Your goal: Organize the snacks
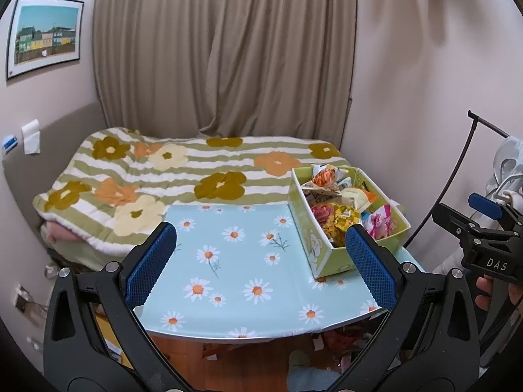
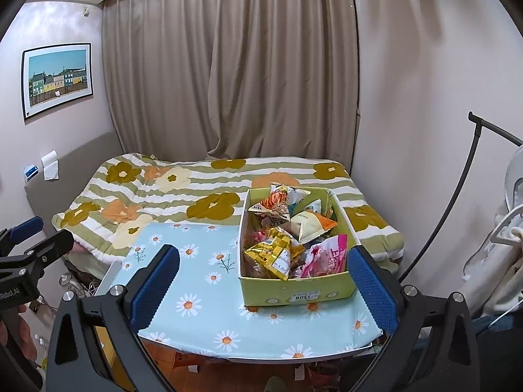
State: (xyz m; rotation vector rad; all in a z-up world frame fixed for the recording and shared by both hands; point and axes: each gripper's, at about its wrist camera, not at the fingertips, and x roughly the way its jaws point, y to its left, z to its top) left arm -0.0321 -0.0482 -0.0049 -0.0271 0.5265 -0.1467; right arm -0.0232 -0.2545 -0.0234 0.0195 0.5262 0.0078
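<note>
Daisy table (image 2: pixel 202 297), snack box (image 2: pixel 294 294) — both grippers agape

The lower snacks (image 2: pixel 261 269) are buried under the top packets in the box (image 2: pixel 294 295), and their print is too small to be read. The box's near right corner is covered by a blue pad (image 2: pixel 372 290). Clutter (image 1: pixel 327 343) beneath the counter (image 1: pixel 228 313) is blurred and half hidden. Hanging clothes (image 2: pixel 503 261) are cut off at the right edge.
</note>
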